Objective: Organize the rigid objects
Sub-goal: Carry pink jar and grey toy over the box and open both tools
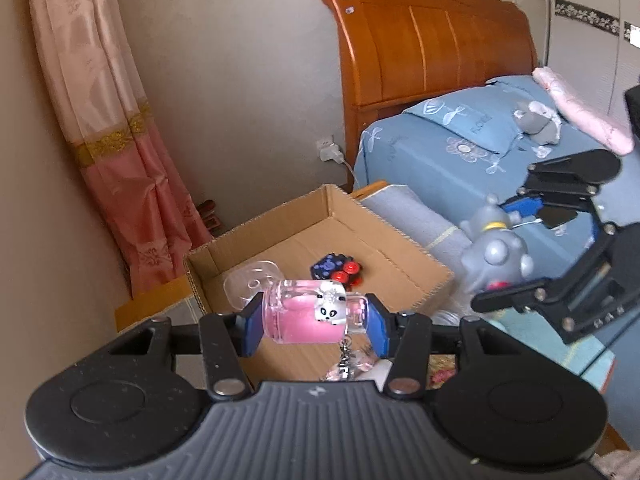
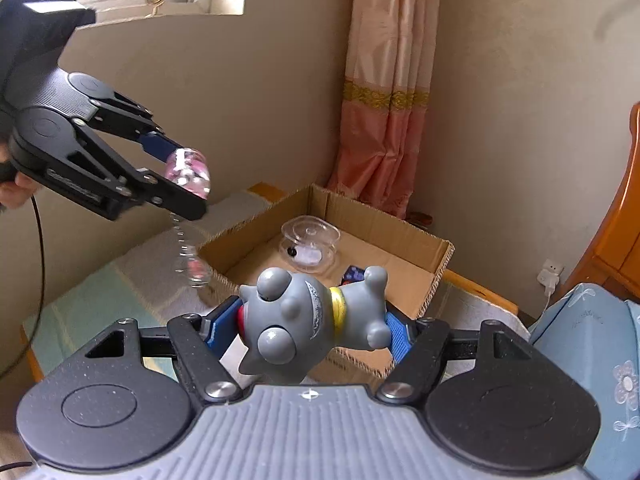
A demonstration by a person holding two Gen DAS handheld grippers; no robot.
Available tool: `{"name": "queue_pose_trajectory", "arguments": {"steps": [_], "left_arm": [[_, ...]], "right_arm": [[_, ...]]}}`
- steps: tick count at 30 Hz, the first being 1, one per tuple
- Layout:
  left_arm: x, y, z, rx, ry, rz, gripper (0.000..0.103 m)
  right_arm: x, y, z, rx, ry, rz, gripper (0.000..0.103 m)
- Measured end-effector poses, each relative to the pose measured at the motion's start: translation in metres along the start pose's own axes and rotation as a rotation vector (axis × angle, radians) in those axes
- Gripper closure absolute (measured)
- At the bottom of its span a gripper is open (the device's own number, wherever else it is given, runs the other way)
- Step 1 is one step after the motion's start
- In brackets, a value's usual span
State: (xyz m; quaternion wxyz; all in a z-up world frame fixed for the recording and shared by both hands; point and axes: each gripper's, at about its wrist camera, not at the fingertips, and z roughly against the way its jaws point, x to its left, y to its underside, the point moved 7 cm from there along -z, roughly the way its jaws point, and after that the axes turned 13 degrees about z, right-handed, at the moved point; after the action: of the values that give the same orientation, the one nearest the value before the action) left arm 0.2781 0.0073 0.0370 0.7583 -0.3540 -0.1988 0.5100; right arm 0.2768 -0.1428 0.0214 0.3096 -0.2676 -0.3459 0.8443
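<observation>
My left gripper [image 1: 316,322] is shut on a clear pink keychain bottle [image 1: 304,316] with a small panda figure; its chain dangles below. In the right wrist view that left gripper [image 2: 188,178] holds the bottle [image 2: 188,170] in the air, left of the cardboard box [image 2: 436,264]. My right gripper [image 2: 310,328] is shut on a grey rubber cat toy [image 2: 304,320] with a yellow collar, held sideways above the box's near edge. From the left wrist view the cat [image 1: 492,256] and the right gripper [image 1: 516,248] hang to the right of the box [image 1: 432,276].
Inside the box lie a clear plastic case [image 2: 310,246] and a dark blue toy with red buttons [image 1: 338,270]. A bed with blue bedding [image 1: 432,148] and a wooden headboard [image 1: 424,40] stands on the right. A pink curtain [image 2: 384,120] hangs in the corner. A person's hand [image 2: 14,192] holds the left gripper.
</observation>
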Motion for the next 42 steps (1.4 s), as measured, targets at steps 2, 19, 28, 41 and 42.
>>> {"name": "queue_pose_trajectory", "arguments": {"steps": [2,19,28,41,42], "left_arm": [[0.005,-0.001,-0.012,0.010,-0.020,0.000,0.053],[0.034,0.024,-0.038,0.008,-0.087,0.090,0.004],[0.030,0.063,-0.016,0.002,-0.186,0.087,0.004],[0.044,0.081,0.006,-0.034,-0.208,0.124,0.004],[0.044,0.082,0.006,-0.034,-0.207,0.127,0.004]], "right_arm": [[-0.003,0.000,-0.006,0.007,0.001,-0.007,0.026],[-0.015,0.005,-0.042,0.071,0.009,-0.062,0.026],[-0.014,-0.001,-0.060,0.102,0.017,-0.083,0.026],[-0.008,-0.004,-0.079,0.129,0.074,-0.066,0.000],[-0.005,-0.001,-0.077,0.132,0.074,-0.059,0.000]]}}
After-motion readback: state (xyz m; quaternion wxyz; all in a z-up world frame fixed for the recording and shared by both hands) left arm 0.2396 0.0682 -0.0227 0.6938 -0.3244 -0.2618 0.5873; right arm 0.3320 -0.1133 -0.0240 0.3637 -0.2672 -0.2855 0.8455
